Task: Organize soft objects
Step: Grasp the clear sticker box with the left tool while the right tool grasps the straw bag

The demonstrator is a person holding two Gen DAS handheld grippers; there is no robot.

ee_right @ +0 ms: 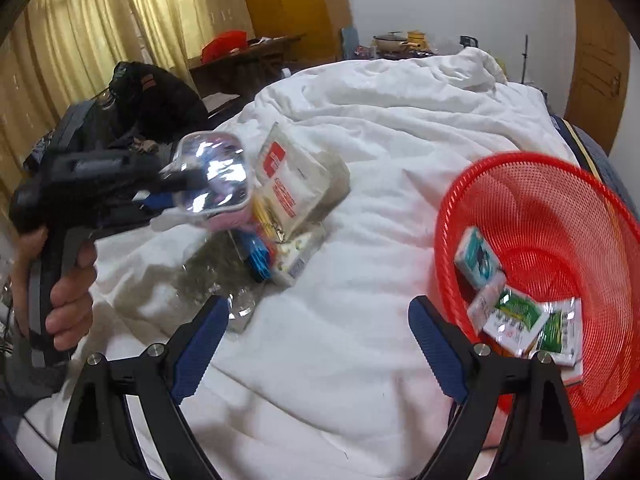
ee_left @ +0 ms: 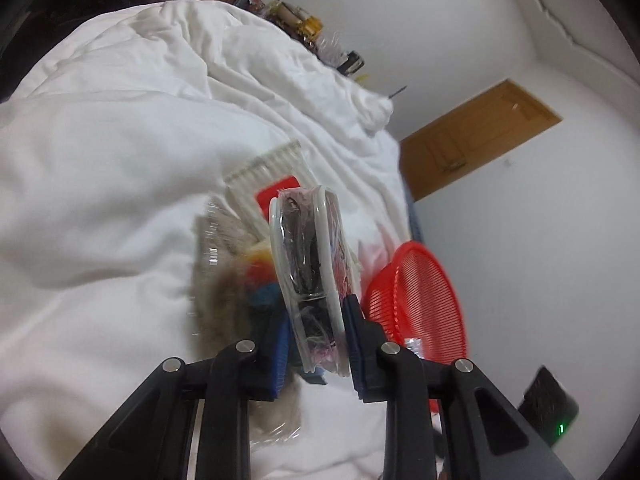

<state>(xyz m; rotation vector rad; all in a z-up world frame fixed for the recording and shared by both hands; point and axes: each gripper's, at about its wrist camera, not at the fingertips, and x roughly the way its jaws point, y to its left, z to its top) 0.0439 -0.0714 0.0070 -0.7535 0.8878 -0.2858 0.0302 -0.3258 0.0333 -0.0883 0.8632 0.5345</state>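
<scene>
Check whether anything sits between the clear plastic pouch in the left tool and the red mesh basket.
Nothing visible does. The clear plastic pouch, clamped in the left tool, hangs above the pile, and only bare white duvet lies between it and the red mesh basket.

A home bedroom: white duvet-covered bed (ee_right: 400,128), curtains (ee_right: 100,32), wooden door (ee_left: 476,136).

Motion-blurred grey packet (ee_left: 218,280) behind pouch (ee_left: 308,276)

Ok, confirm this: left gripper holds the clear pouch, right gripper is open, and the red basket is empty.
Wrong on the basket. The red basket already holds several small packets, as the right wrist view shows. The rest stands: the left gripper holds the clear pouch, and the right gripper is open.
</scene>
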